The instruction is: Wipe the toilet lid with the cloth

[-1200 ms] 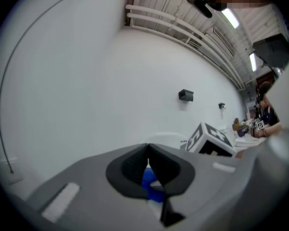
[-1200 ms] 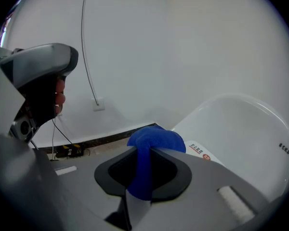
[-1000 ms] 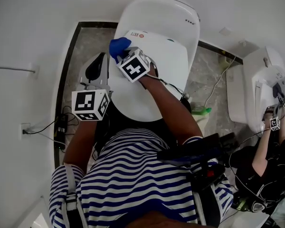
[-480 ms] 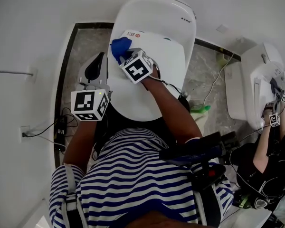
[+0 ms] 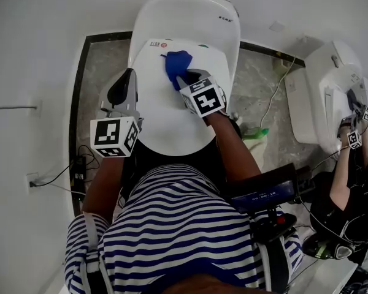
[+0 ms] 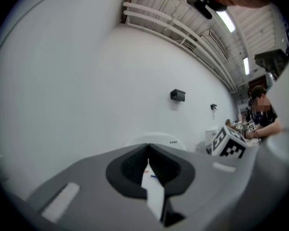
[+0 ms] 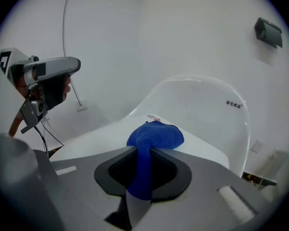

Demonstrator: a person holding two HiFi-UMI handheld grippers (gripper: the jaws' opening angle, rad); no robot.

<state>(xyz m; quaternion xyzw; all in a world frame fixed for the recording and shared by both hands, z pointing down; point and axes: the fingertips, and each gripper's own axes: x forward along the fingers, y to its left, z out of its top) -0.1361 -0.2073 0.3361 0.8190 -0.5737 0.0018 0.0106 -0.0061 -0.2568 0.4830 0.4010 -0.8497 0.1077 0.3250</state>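
Observation:
The white toilet lid lies closed below me, its tank behind it. A blue cloth is bunched on the lid's back middle, and my right gripper is shut on it. In the right gripper view the cloth runs down between the closed jaws and rests on the lid. My left gripper hangs off the lid's left edge, jaws shut with nothing between them; in its own view the left gripper points over the lid toward the tank.
A dark-bordered marble floor surrounds the toilet, with the white wall at left. Cables and a socket lie at lower left. A second toilet stands at right, where another person works with grippers.
My right gripper has dragged the blue cloth from the lid's back left corner rightward to the back middle. The left gripper has stayed where it was.

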